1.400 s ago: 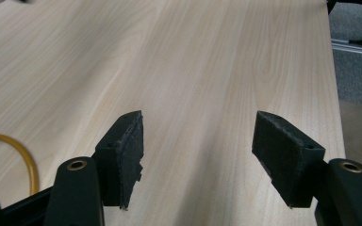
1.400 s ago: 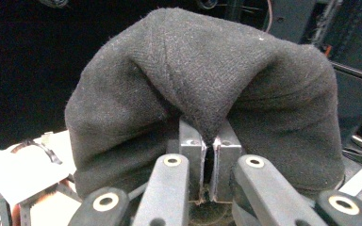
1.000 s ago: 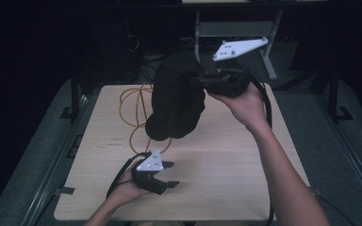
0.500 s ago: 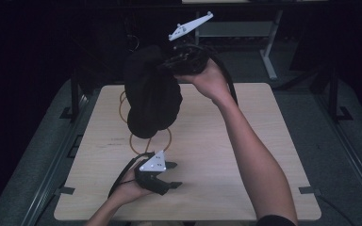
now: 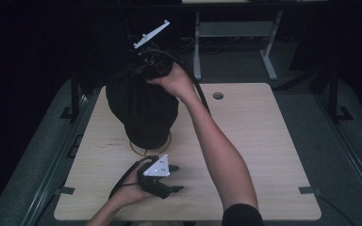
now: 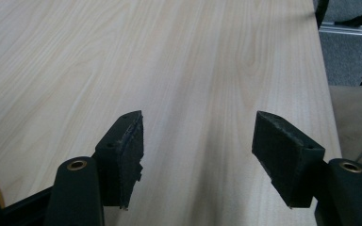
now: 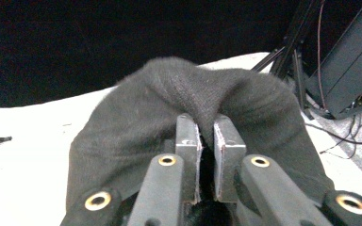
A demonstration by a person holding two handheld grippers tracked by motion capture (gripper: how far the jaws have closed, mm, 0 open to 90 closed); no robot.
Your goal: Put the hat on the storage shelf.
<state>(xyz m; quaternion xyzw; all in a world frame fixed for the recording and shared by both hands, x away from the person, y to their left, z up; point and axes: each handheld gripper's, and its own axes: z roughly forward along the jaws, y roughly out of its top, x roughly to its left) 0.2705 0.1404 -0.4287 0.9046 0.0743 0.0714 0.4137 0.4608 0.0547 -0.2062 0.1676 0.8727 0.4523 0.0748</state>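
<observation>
Right now the right gripper (image 5: 147, 70) holds a black cloth bag (image 5: 143, 110) up by a pinch of its top edge, above the far left part of the desk (image 5: 264, 155). The bag hangs down heavy and rounded, its bottom at or just over an orange ring of cable (image 5: 139, 149) lying on the desk. In the right gripper view the fingers (image 7: 188, 146) stand narrow, with a fold of dark fabric caught between them and a thin gap showing; they have just been opening slightly, so the hold looks to be loosening while the cloth is still pinched.

The left gripper (image 5: 169, 181) rests low near the front edge of the desk, well apart from the bag. Its fingers (image 6: 125, 150) stand wide with nothing between them, only bare wood ahead.

The main risk, as I judge it, is the bag slipping free. Only a small fold is gripped, and with the fingers easing apart the weight could pull the fabric out, dropping the bag in a heap onto the cable. If it slumps sideways it could tip over the left edge of the desk, which lies close by.
</observation>
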